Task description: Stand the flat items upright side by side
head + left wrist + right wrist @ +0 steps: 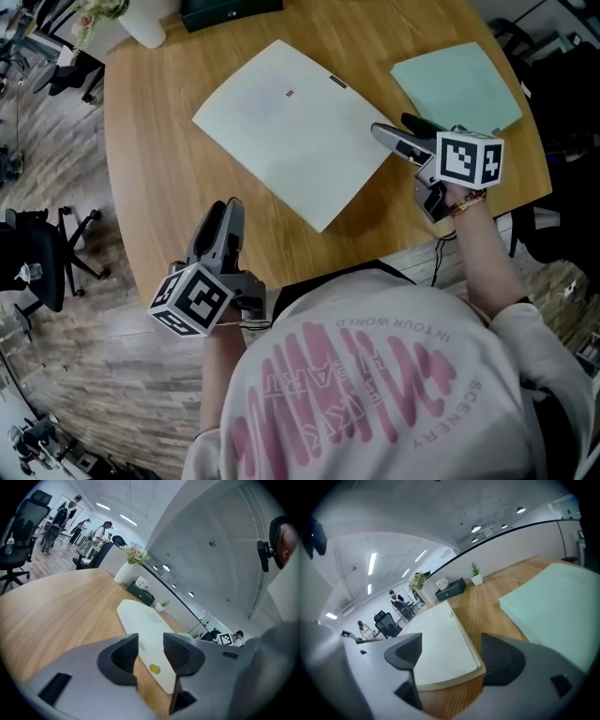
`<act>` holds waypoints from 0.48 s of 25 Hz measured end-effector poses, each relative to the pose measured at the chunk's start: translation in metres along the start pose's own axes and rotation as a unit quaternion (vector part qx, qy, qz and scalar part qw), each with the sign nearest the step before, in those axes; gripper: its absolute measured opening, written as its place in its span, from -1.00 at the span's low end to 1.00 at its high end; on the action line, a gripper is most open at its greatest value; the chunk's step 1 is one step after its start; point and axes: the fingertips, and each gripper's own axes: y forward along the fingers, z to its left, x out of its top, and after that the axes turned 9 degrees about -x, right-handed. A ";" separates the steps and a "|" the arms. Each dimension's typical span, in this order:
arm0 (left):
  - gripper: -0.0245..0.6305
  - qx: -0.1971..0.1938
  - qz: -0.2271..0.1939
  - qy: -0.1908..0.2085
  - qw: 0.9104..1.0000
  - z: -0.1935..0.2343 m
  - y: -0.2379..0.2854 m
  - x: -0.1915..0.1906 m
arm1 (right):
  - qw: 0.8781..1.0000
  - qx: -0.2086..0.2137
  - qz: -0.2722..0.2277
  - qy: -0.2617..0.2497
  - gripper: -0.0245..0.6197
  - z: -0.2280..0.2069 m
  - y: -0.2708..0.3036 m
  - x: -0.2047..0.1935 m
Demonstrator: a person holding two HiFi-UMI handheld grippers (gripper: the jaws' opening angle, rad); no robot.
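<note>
Both the left gripper (pixel 229 212) and right gripper (pixel 382 133) stand released, gripping nothing, near the centre white folder (pixel 291 131) (green folder (pixel 459 82) lies upper right).

We look down on a table (pixel 155 159) whose left half is bare wood, open to any reach. The white panel (pixel 295 131) lies flat across the middle and the green panel (pixel 459 84) at far right, with a strip of wood between them; the right gripper (pixel 380 131), jaws parted, fills its near end. A vase (pixel 145 23) and dark box (pixel 230 11) block the far edge.
</note>
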 end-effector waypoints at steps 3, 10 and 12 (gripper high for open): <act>-0.16 0.009 0.019 -0.020 1.000 0.013 0.022 -0.002 | 0.998 -0.006 0.033 -0.049 0.30 -0.002 0.012 0.003; 0.14 -0.016 0.085 -0.060 0.994 0.025 0.073 -0.011 | 0.992 0.030 0.075 -0.094 0.32 0.013 0.057 0.030; 0.14 -0.034 0.100 -0.069 0.992 0.024 0.084 -0.013 | 0.990 0.047 0.093 -0.097 0.37 0.022 0.074 0.031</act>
